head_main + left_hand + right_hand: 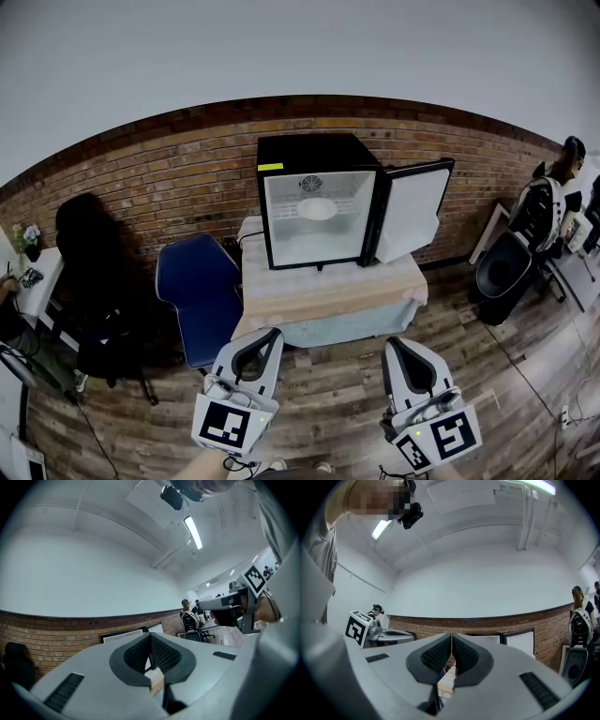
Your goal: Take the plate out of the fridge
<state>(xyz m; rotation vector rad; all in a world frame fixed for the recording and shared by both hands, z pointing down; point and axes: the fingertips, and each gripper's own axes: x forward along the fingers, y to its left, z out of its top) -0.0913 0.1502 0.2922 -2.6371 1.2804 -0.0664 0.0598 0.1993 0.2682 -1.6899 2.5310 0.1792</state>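
Head view: black mini fridge (314, 150) standing on a cloth-covered table (328, 295) against a brick wall (159, 178); fridge door (412, 211) swung open to the right; white plate (317, 208) lying on the upper wire shelf (349, 212) inside the fridge. Left gripper (265, 339) and right gripper (395, 347) held low in front of the table, well apart from the fridge; jaws of both pressed together, nothing between them. Blue chair (199, 291) just beside the table's left edge.
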